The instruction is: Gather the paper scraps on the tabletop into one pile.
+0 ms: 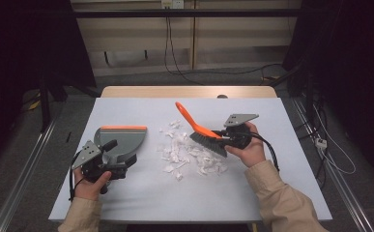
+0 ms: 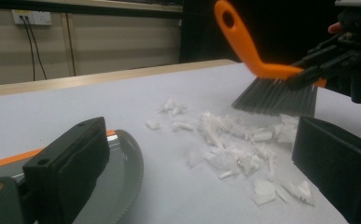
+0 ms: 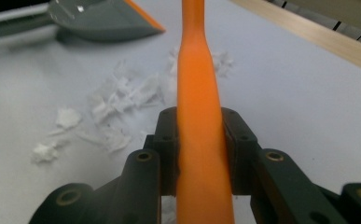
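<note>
Orange brush (image 1: 199, 129) clamped in right gripper (image 1: 222, 137), left gripper (image 1: 114, 162) grasping dustpan (image 1: 122, 137), paper scraps (image 1: 189, 154) between.

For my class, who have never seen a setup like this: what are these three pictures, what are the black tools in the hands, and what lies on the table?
A person holds a two-jaw tool in each hand. The high view looks down on the table; the other two views come from cameras riding on each tool. The right gripper is shut on the orange handle of a brush, whose grey bristles sit at the edge of a pile of white paper scraps. The left gripper holds a grey dustpan with an orange edge, resting on the table beside the scraps.
</note>
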Demonstrator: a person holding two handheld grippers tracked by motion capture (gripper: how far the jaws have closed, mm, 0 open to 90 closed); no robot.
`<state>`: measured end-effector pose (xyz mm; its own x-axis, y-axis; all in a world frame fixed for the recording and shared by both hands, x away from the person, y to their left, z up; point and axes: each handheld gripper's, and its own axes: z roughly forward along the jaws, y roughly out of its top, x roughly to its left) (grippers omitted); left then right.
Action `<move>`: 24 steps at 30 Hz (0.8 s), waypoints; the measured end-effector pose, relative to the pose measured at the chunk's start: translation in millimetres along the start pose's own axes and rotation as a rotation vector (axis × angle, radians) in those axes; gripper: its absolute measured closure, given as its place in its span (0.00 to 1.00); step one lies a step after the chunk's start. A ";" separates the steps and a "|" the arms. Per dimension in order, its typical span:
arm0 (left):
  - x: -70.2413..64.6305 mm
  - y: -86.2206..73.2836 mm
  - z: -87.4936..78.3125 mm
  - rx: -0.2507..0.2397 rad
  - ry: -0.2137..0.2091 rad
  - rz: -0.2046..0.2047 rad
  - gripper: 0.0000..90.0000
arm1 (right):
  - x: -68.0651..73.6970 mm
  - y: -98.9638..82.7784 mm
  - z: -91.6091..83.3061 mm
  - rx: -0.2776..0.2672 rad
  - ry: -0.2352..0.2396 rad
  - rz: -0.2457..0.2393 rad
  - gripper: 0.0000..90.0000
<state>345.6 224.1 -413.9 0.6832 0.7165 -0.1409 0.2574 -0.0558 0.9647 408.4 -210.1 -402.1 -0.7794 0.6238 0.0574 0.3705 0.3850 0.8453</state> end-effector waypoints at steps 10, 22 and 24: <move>0.3 -0.5 0.3 0.005 -0.001 0.005 0.04 | -20.2 5.0 -12.1 -0.041 -0.081 0.050 0.80; 0.0 -0.5 0.6 0.006 -0.001 0.005 0.04 | -10.1 14.2 -13.5 -0.051 -0.057 0.031 0.80; -0.6 -0.7 0.6 0.007 -0.001 0.002 0.04 | -5.8 16.3 -13.6 -0.055 -0.043 0.026 0.80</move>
<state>345.3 223.3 -414.6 0.6847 0.7154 -0.1391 0.2609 -0.0624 0.9634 412.1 -216.6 -381.5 -0.7469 0.6624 0.0580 0.3609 0.3306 0.8720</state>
